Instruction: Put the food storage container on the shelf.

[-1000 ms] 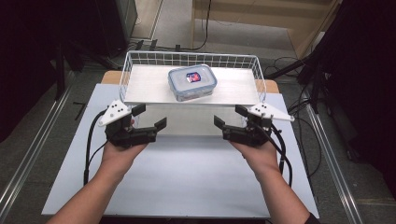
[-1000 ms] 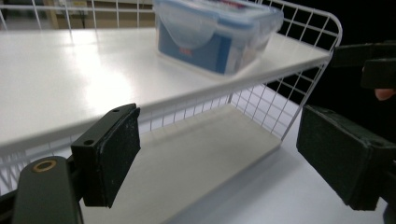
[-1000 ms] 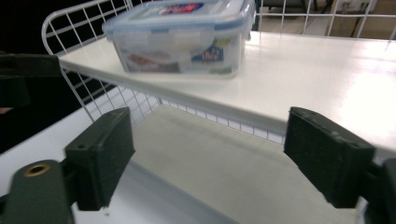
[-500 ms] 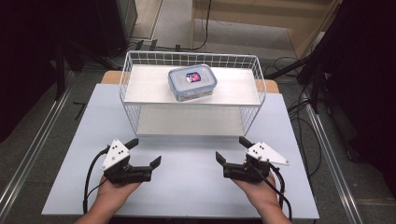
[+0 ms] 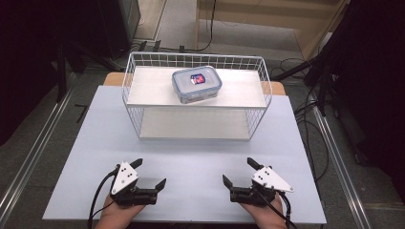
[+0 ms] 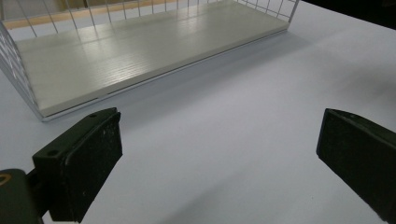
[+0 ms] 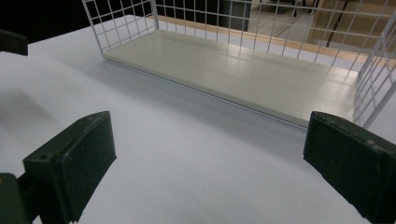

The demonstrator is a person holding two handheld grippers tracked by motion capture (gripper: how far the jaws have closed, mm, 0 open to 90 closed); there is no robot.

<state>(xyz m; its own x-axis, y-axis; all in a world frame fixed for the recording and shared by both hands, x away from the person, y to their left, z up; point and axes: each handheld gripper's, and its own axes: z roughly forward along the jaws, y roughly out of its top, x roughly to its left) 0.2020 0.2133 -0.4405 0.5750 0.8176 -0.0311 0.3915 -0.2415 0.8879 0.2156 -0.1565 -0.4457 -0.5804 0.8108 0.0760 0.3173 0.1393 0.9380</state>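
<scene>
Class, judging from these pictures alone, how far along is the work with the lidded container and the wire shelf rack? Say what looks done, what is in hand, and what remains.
Done: the lidded container sits on the top board of the wire shelf rack. In hand: nothing; the left tool and right tool are both open and empty, low over the table near its front edge, well apart from the rack. Left: probably nothing, though the lower board is bare.
</scene>
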